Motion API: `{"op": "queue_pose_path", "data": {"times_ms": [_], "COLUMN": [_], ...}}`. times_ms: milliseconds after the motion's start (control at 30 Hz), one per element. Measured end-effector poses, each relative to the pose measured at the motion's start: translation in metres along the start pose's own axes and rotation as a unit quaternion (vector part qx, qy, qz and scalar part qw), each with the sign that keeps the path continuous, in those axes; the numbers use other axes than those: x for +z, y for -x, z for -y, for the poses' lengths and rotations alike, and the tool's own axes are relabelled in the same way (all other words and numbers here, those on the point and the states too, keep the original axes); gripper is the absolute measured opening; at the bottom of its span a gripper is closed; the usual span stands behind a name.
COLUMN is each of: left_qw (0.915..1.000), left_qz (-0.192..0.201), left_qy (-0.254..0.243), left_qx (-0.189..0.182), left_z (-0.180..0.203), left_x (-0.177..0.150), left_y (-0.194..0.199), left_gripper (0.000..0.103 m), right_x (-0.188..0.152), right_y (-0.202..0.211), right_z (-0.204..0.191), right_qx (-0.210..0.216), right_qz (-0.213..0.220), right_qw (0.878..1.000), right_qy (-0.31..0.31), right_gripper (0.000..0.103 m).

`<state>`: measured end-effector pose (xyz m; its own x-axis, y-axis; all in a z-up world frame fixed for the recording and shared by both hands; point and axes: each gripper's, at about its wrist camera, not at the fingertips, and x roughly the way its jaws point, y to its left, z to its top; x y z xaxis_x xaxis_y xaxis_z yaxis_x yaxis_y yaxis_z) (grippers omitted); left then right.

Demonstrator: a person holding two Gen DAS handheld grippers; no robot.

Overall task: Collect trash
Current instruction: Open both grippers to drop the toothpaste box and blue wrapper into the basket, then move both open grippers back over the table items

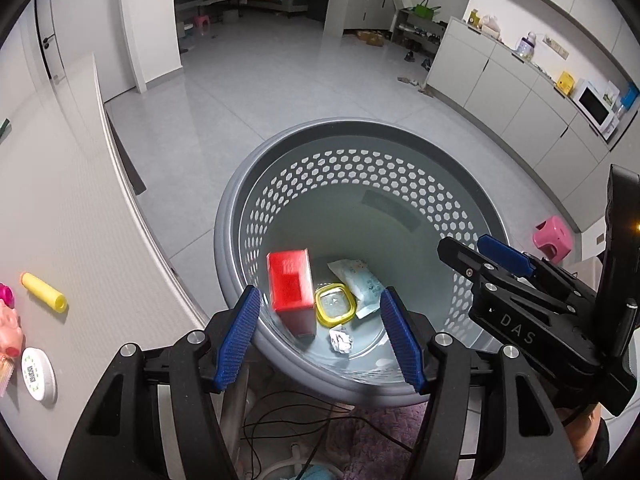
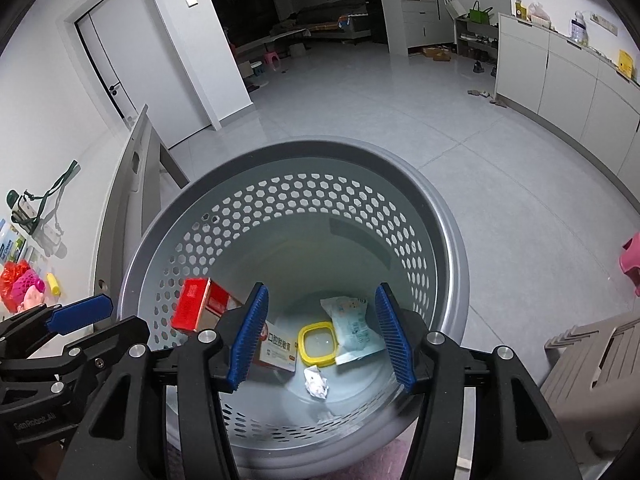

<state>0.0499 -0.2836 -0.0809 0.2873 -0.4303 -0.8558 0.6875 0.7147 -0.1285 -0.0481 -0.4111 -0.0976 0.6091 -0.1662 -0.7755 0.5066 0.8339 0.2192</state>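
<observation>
On the desk at left lie a yellow tube and a white lid. The left hand-held gripper gapes wide, empty, over the basket. Inside: red box (blurred), yellow lid, wipes pack, paper ball. The right hand-held gripper is spread wide, empty too.

Left gripper fills the lower centre of its frame, fingers spread wide, nothing between them. Right gripper matches it, likewise spread.

Perforated smooth plastic basket; glossy cardboard box; crumpled paper
</observation>
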Motion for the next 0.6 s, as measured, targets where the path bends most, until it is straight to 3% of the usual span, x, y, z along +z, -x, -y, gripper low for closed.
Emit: {"op": "queue_pose_path", "data": {"times_ms": [600], "left_qw": [0.9995], "left_qz": [0.026], "left_qy": [0.014], "left_qx": [0.012], "left_z": [-0.019], "left_x": [-0.013], "left_y": [0.025], "left_gripper": [0.062], "right_x": [0.001], "right_y": [0.023], "right_z": [-0.019], "right_qx": [0.002], "right_qz": [0.016], "right_qw": [1.000], "right_qy": [0.016], "right_gripper": [0.054]}}
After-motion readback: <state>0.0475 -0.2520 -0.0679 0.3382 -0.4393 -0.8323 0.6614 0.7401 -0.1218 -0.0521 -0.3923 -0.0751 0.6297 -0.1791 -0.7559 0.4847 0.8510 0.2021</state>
